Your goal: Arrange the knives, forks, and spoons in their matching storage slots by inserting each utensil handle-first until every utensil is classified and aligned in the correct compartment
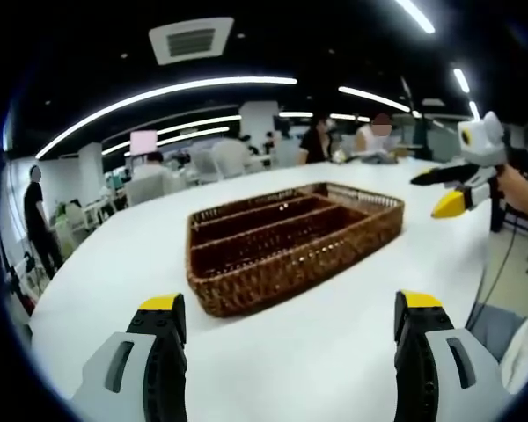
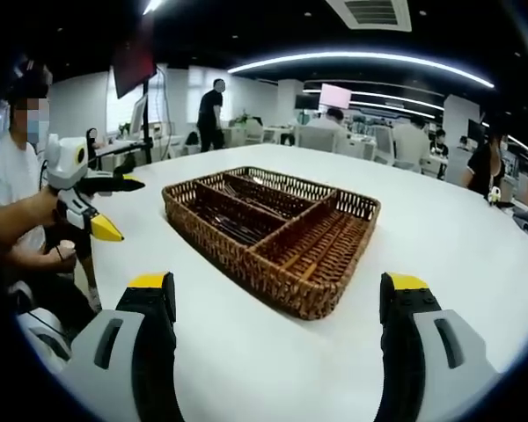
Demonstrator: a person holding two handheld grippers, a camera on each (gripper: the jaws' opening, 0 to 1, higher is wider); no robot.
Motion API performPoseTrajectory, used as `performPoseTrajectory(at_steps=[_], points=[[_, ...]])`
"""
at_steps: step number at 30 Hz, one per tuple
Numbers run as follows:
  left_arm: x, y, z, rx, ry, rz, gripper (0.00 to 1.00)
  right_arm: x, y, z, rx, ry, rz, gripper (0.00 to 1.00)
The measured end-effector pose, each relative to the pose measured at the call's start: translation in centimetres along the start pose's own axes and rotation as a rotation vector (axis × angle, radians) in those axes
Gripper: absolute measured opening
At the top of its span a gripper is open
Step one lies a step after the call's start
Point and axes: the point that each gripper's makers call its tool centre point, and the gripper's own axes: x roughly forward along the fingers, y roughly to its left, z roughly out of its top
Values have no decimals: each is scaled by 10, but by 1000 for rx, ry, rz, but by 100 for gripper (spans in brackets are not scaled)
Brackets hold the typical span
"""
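A brown wicker cutlery basket [image 1: 290,237] with divided slots sits on the white table [image 1: 114,290], just ahead of my left gripper [image 1: 290,303], which is open with nothing between its jaws. In the right gripper view the same basket [image 2: 273,233] holds dark metal utensils [image 2: 233,220] in its long slots; I cannot tell their kinds. My right gripper [image 2: 277,281] is open and empty, a little short of the basket's near corner. Each gripper also shows in the other's view, held in the air beside the table: the right gripper [image 1: 437,190] and the left gripper [image 2: 119,208], both open.
A person's hand [image 1: 521,189] holds the right gripper past the table's edge, and a seated person [image 2: 13,202] holds the left one. The white table [image 2: 440,229] spreads wide around the basket. Office desks, chairs and several people stand behind it.
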Motion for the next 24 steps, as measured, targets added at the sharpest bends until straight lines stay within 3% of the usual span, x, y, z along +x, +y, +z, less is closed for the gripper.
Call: performPoseTrajectory(at_steps=[13, 24], points=[[4, 8, -3, 1, 8, 4, 100, -1, -1, 1, -11, 4, -5, 100], [0, 3, 0, -8, -3, -2, 100, -1, -1, 2, -13, 6, -5, 100]])
